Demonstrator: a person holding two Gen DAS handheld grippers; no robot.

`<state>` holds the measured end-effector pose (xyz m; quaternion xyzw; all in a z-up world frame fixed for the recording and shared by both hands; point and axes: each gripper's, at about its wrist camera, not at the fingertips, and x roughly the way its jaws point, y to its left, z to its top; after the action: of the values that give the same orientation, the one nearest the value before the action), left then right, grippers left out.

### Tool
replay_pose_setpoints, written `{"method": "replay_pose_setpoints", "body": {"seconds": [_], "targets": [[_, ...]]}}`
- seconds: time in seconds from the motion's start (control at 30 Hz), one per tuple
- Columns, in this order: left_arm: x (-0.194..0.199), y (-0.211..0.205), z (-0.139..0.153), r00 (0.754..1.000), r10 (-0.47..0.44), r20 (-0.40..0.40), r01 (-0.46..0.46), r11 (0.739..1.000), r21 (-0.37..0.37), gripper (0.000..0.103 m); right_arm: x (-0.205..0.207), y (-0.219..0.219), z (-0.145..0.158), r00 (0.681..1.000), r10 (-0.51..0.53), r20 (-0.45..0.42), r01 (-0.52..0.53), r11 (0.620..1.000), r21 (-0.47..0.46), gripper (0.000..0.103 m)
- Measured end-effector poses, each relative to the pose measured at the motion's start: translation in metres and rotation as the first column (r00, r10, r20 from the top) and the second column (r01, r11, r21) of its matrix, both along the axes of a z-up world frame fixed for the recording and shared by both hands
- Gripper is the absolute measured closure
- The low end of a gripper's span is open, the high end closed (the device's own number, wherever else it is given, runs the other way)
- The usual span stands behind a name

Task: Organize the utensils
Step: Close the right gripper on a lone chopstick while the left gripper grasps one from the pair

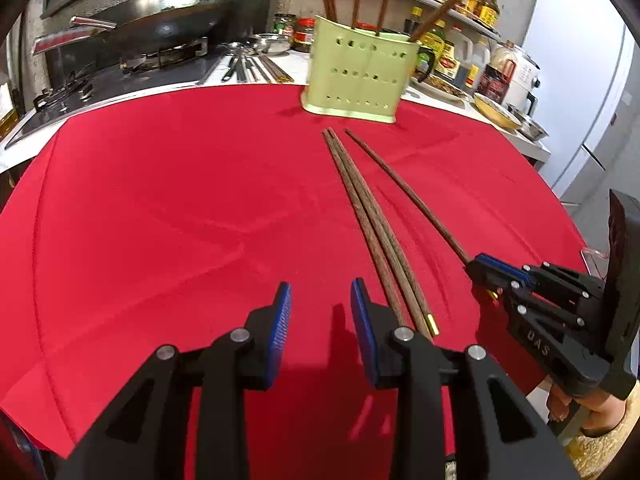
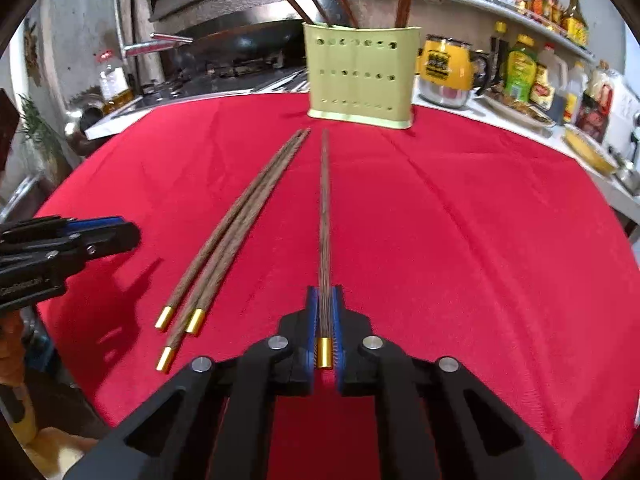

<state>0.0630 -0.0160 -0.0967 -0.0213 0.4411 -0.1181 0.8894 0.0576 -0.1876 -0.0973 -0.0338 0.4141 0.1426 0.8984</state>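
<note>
While chopsticks [image 2: 224, 236] lie beside, holder [image 2: 360, 76] ahead

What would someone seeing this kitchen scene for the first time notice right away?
The bright red cloth covering the table fills both views. At its far edge stands a pale green perforated chopstick holder with several chopsticks already upright in it. Nearer, the right gripper has its jaws shut on a single gold-capped chopstick, three loose chopsticks lie on the cloth to its left, and the left gripper waits open beside them.
</note>
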Motion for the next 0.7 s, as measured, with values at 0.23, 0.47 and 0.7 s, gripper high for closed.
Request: {"method": "replay_pose_setpoints", "body": {"seconds": [0.23, 0.47, 0.7], "targets": [[-0.001, -0.023, -0.007, 0.997, -0.081, -0.015, 0.081, 0.997, 0.007, 0.072, -0.008, -0.036, 0.001, 0.990, -0.143, -0.018, 0.143, 0.990, 0.017, 0.096], [0.007, -0.042, -0.013, 0.995, -0.088, -0.040, 0.090, 0.995, 0.044, 0.072, -0.014, -0.047, 0.001, 0.986, -0.166, -0.021, 0.166, 0.986, 0.030, 0.096], [0.004, -0.059, -0.017, 0.993, -0.112, -0.031, 0.116, 0.968, 0.223, 0.074, -0.015, -0.043, 0.000, 0.992, -0.126, -0.023, 0.127, 0.990, 0.064, 0.092]]}}
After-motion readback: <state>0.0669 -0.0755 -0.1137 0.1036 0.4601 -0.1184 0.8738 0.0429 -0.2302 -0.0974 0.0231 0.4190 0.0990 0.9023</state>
